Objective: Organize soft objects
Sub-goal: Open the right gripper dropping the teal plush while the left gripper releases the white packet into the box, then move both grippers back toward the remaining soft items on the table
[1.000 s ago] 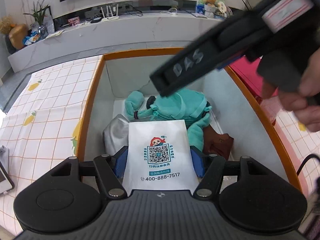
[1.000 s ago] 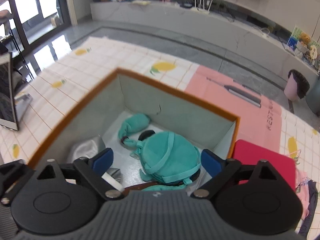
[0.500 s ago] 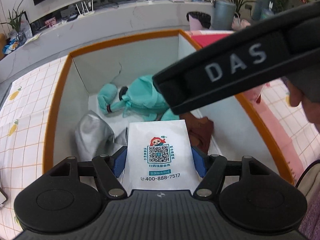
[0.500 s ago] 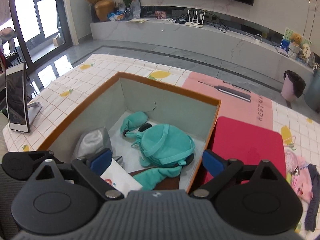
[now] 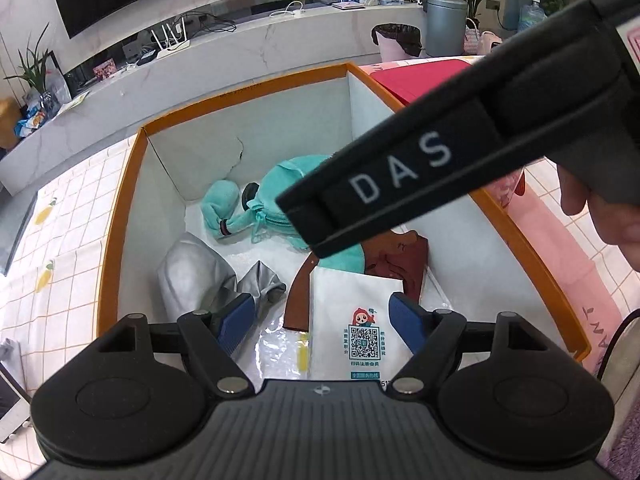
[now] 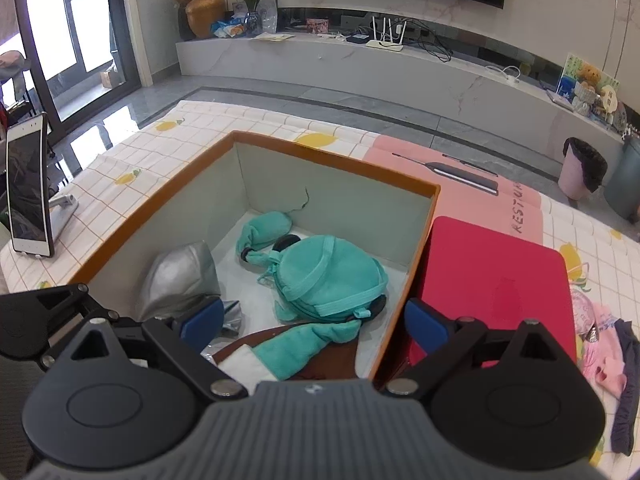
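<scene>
White packet (image 5: pixel 352 312) lies freed between the spread left gripper (image 5: pixel 322 316); lift straight up, clear of the box (image 5: pixel 120 216) rim, while the right gripper (image 6: pixel 312 320) hangs empty and parted.

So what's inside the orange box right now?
Inside the box: a teal plush bag, a silver pouch, a brown item and a white packet. Whatever lies beneath them is hidden.

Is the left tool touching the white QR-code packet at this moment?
Cannot tell. In the left wrist view the left tool is open; its left finger is plainly clear of the white packet, but its right finger overlaps the packet's edge, so no gap or contact shows.
</scene>
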`<action>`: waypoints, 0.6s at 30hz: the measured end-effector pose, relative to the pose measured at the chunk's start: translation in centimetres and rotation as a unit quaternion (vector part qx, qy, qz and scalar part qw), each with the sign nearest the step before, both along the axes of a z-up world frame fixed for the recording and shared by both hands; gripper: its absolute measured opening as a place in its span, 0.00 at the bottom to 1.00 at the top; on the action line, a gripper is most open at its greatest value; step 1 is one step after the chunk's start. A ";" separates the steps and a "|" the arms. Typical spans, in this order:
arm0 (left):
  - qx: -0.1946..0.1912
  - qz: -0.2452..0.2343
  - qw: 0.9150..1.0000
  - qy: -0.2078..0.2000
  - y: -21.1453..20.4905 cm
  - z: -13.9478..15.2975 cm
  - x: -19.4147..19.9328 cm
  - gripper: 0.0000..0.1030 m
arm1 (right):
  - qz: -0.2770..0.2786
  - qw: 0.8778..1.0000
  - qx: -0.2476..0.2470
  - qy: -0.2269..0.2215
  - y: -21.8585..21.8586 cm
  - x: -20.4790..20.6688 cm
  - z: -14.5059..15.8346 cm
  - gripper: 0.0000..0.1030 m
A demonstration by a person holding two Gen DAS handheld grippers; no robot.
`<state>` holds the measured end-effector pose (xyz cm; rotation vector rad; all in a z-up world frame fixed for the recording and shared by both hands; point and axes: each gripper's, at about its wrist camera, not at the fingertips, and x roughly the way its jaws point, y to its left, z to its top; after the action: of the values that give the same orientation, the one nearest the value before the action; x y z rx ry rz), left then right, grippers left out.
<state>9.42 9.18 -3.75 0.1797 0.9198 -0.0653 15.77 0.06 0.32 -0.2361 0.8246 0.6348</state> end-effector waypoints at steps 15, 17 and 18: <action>0.023 0.010 1.000 -0.018 -0.9 0.6 -0.8 0.87 | 0.004 1.000 0.014 0.002 -0.3 -0.5 1.4 0.93; 0.020 0.012 1.000 -0.018 -1.1 0.9 -0.9 0.87 | 0.003 1.000 0.014 -0.005 -0.5 -0.6 1.9 0.93; 0.014 0.010 1.000 -0.019 -1.1 1.1 -1.0 0.87 | 0.004 1.000 0.015 -0.007 -0.6 -0.6 2.2 0.93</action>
<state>8.46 8.09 -2.64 0.1966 0.8848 -0.0299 15.15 -0.54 2.51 -0.2167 0.7996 0.6525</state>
